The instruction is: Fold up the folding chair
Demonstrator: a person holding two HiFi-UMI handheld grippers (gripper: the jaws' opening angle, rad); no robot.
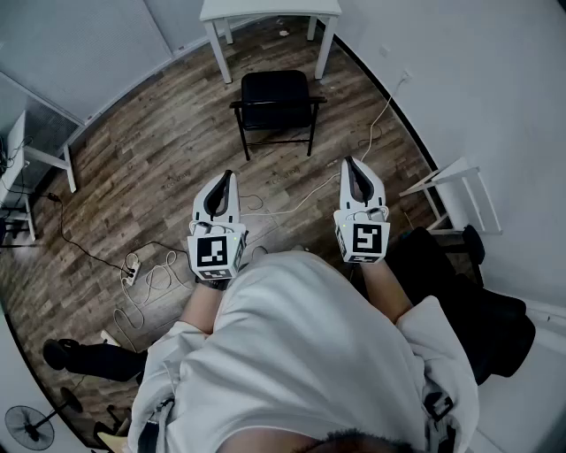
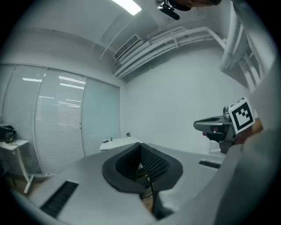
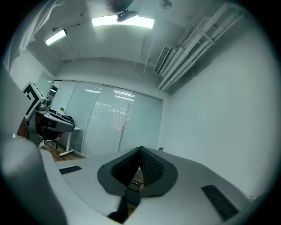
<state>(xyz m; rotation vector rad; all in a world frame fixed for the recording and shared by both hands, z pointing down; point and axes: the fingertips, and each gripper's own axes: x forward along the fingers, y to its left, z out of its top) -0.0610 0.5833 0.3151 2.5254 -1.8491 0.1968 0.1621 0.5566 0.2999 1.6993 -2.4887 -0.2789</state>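
showing both pinched fully shut on nothing: left gripper [image 1: 227,180] and right gripper [image 1: 350,166], held about level, side by side ahead of the person's torso, tips toward the folding chair [image 1: 276,102]. chair stands unfolded on the wood floor [image 1: 159,159], well apart from both, near the white table [image 1: 265,11]. only head view shows the chair whole; gripper views give mostly walls and ceiling lights.

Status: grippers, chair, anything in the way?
Both shut, empty: left gripper, right gripper. Ahead, chair unfolded, untouched. In the path, cable on floor.
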